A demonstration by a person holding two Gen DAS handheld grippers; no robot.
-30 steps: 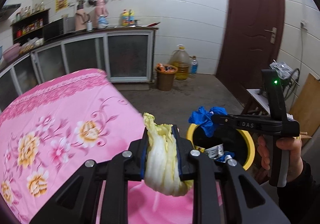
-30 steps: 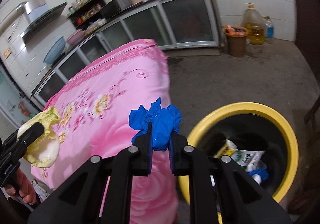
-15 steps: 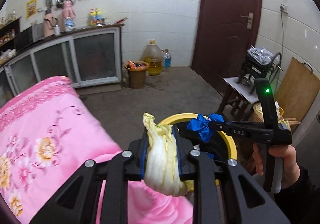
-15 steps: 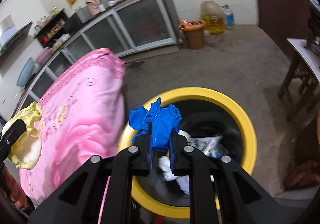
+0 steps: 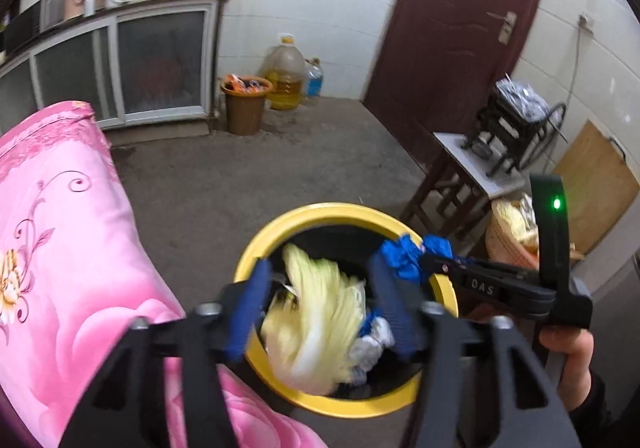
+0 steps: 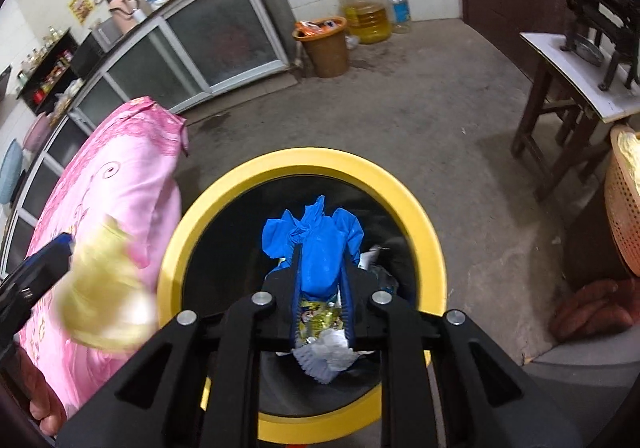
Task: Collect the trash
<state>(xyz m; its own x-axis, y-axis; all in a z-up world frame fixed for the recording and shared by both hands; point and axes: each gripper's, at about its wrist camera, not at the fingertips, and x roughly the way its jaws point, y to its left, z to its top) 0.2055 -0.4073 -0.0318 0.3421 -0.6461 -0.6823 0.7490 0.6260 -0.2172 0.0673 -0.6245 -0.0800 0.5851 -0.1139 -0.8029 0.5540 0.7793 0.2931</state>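
The left hand-held gripper (image 5: pixel 320 312) hangs over the yellow-rimmed round trash bin with a black inside (image 5: pixel 304 214), its blue-padded jaws spread wide. The pale yellow-green cabbage leaf (image 5: pixel 320 320) sits between them, blurred, touching neither pad and lying over the bin's mouth. In the right wrist view the same leaf shows as a smear at 9 o'clock, beside the bin's rim and in front of the pink flowered cloth (image 6: pixel 120 184).

The right hand-held gripper (image 6: pixel 322 268) has its jaws partly parted, with the crumpled blue plastic glove (image 6: pixel 316 240) between them above the bin's opening; whether the pads press on it cannot be told. White letters "DAS" (image 5: pixel 482 287) read on the side of that gripper in the left wrist view, under a green light (image 5: pixel 556 203).

Inside the bin lie white crumpled paper (image 6: pixel 328 352) and a yellow printed wrapper (image 6: pixel 318 318) whose writing is too small to read.

At 12 o'clock stand a brown plastic bucket (image 5: pixel 245 104) and a large clear jug of yellow oil (image 5: pixel 285 76); at 2 o'clock a dark red door (image 5: pixel 460 20), and at 3 o'clock a small wooden stool-table (image 5: pixel 472 168).
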